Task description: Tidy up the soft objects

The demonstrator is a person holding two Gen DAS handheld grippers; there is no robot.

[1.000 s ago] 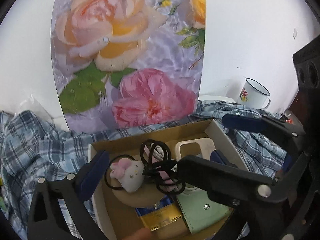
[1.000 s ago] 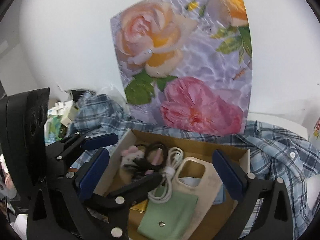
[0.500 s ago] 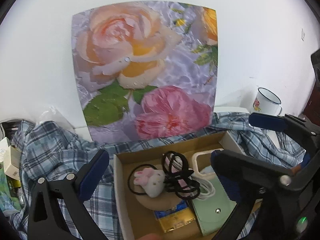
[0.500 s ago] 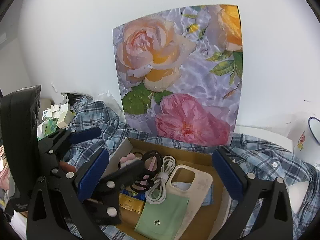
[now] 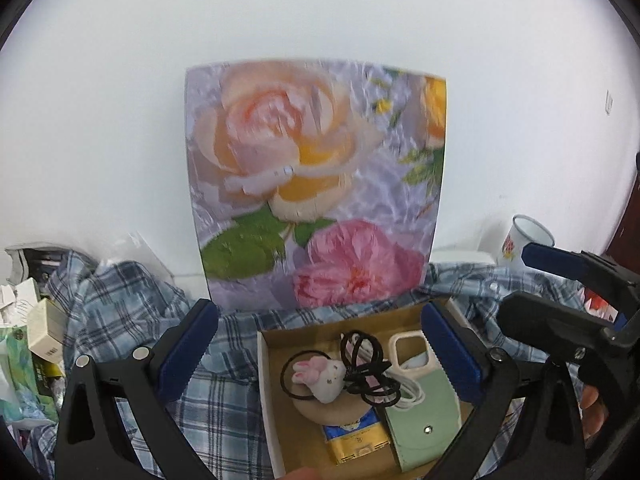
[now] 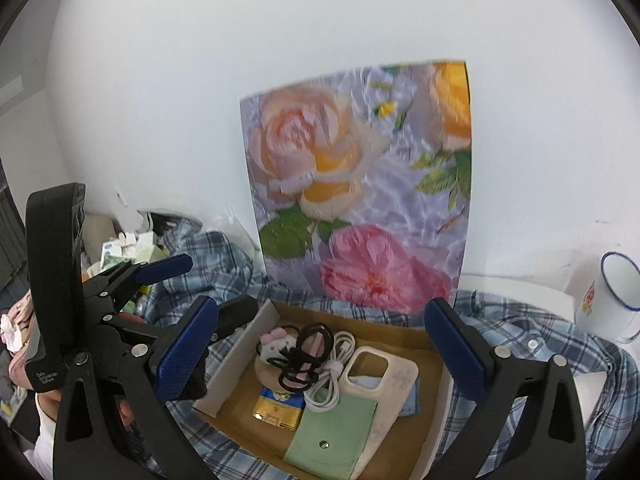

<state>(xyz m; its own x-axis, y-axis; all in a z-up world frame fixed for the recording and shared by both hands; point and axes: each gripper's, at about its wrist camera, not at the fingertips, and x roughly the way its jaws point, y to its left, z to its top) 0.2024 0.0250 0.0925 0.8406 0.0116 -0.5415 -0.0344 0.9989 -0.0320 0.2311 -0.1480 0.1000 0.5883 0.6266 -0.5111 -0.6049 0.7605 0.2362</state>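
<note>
Through my left wrist camera, my left gripper (image 5: 316, 356) hangs with jaws apart and empty above the cardboard box (image 5: 268, 396), where the bunny plush (image 5: 320, 374) lies on black hair ties. Through my right one, my right gripper (image 6: 320, 348) is also spread, holding nothing. I judge I'm between picks; next I must lower onto something soft.

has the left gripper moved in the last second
Yes. The left gripper has pulled back and up from the cardboard box; the rose poster looks smaller and farther.
</note>
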